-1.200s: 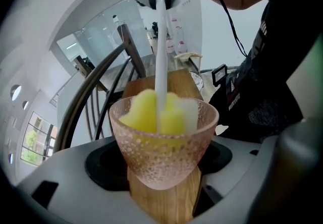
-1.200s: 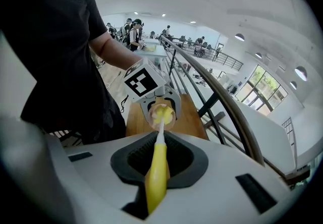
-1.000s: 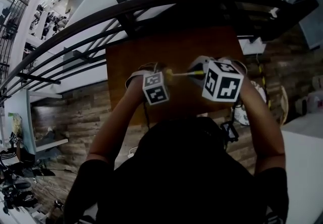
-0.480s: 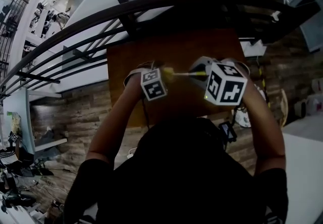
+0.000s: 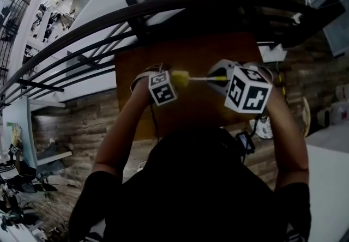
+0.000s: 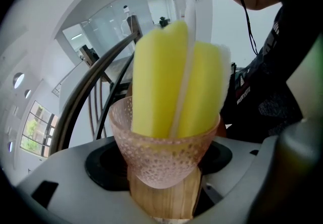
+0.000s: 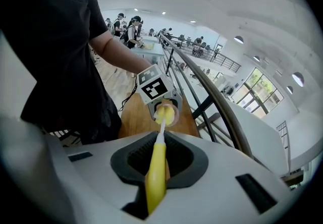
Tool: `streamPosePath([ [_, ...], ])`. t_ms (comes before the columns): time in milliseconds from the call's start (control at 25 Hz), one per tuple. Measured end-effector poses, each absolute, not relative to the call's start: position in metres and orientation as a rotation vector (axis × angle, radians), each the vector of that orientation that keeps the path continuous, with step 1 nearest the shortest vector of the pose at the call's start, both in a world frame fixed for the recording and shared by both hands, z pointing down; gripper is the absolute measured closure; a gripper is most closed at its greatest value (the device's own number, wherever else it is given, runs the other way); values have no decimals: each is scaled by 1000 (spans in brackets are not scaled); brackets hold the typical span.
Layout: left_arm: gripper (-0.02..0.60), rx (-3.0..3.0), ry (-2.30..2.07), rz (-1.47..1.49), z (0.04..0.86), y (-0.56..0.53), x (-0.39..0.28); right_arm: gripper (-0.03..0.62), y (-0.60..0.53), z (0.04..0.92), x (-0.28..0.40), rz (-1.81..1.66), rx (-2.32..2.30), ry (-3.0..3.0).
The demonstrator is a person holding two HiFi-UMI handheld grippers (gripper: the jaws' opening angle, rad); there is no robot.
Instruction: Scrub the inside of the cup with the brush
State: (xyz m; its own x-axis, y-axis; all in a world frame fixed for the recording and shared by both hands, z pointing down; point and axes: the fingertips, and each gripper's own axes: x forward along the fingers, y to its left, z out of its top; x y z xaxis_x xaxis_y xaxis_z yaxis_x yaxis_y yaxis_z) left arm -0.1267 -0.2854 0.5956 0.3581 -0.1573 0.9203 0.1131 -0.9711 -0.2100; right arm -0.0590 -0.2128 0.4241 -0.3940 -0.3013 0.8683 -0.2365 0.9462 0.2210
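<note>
Just one cup, one brush inside

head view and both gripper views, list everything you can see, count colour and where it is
cup: one, pale pink dimpled glass on a wood base, gripped at the base by the left hand-held gripper
brush: one, yellow sponge head on a white stem with a yellow handle, head inside the cup, handle in the right hand-held gripper
table: one, brown wood, under both grippers
railing: one, dark curved bars, beyond the table
floor: grey-brown planks, around the table
distant people: several, far background
left hand-held gripper: one, grey, holding the cup
right hand-held gripper: one, grey, holding the brush
person's torso: black shirt, bottom of the head view
</note>
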Motion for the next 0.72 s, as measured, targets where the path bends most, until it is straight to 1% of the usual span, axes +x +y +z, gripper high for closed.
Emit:
streamPosePath([
  [400,210,-2378,-5,-1645,592,-273,-111,551,-223,458,-77,-58,341,-1983],
  [720,210,-2413,6,-1664,600,-273,-119,551,-219,454,-80,-66,326,-1991],
])
